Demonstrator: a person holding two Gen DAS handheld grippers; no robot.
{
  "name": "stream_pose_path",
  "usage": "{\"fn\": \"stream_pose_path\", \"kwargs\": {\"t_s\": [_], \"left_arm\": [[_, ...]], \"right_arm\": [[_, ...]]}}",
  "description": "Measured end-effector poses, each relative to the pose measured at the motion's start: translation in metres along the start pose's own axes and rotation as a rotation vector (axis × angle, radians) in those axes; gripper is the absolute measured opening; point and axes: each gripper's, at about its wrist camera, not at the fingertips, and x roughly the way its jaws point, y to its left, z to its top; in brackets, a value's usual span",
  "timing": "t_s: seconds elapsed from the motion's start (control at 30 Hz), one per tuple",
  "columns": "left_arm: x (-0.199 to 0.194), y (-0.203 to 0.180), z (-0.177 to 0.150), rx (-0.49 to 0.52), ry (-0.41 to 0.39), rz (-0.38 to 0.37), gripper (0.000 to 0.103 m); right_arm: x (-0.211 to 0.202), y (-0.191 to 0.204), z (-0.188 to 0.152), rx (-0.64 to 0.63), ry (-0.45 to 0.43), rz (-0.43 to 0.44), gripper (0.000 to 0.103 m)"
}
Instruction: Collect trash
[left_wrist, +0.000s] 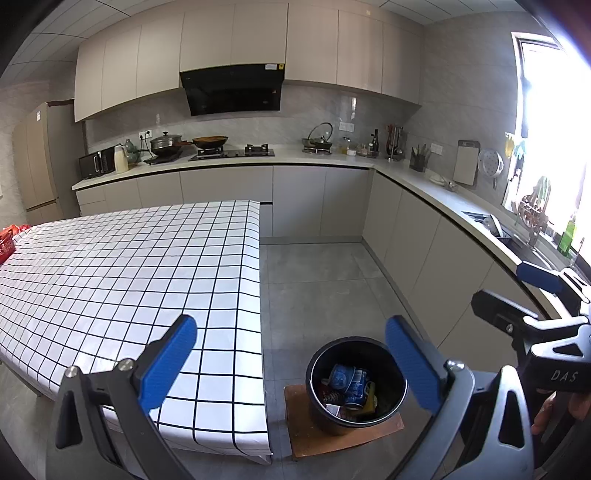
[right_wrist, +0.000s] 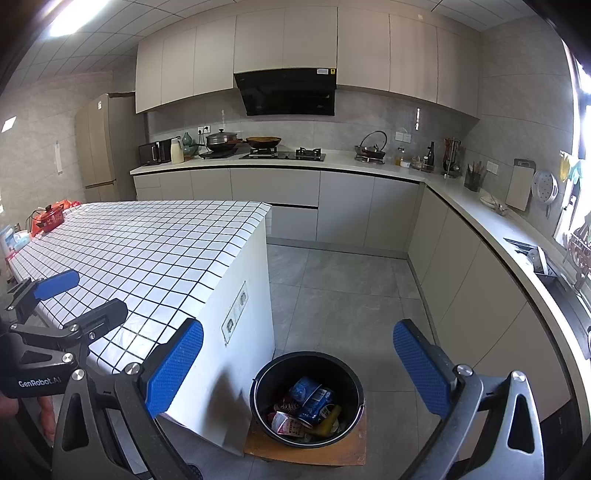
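Observation:
A black trash bin (left_wrist: 325, 413) stands on a brown board (left_wrist: 306, 439) on the floor beside the table's near right corner. It holds crumpled blue wrappers (left_wrist: 347, 380), a yellow piece and other trash. In the right wrist view the bin (right_wrist: 266, 417) shows the same trash (right_wrist: 310, 398). My left gripper (left_wrist: 291, 354) is open and empty, held above the table edge and the bin. My right gripper (right_wrist: 297, 362) is open and empty, above the bin. Each gripper shows at the edge of the other's view: the right one (left_wrist: 532, 291), the left one (right_wrist: 81, 295).
A table with a white black-grid cloth (left_wrist: 129, 266) fills the left. Red items (right_wrist: 51, 218) sit at its far left end. Grey cabinets and a counter (left_wrist: 424, 184) with stove, pots and utensils run along the back and right. Grey tiled floor (left_wrist: 325, 280) lies between.

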Motion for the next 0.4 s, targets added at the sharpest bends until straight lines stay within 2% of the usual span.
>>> {"fn": "stream_pose_path", "kwargs": {"t_s": [0.4], "left_arm": [[-0.0013, 0.0041, -0.0038, -0.005, -0.001, -0.026, 0.102]], "right_arm": [[-0.0029, -0.0024, -0.0015, 0.007, 0.001, -0.009, 0.103]]}}
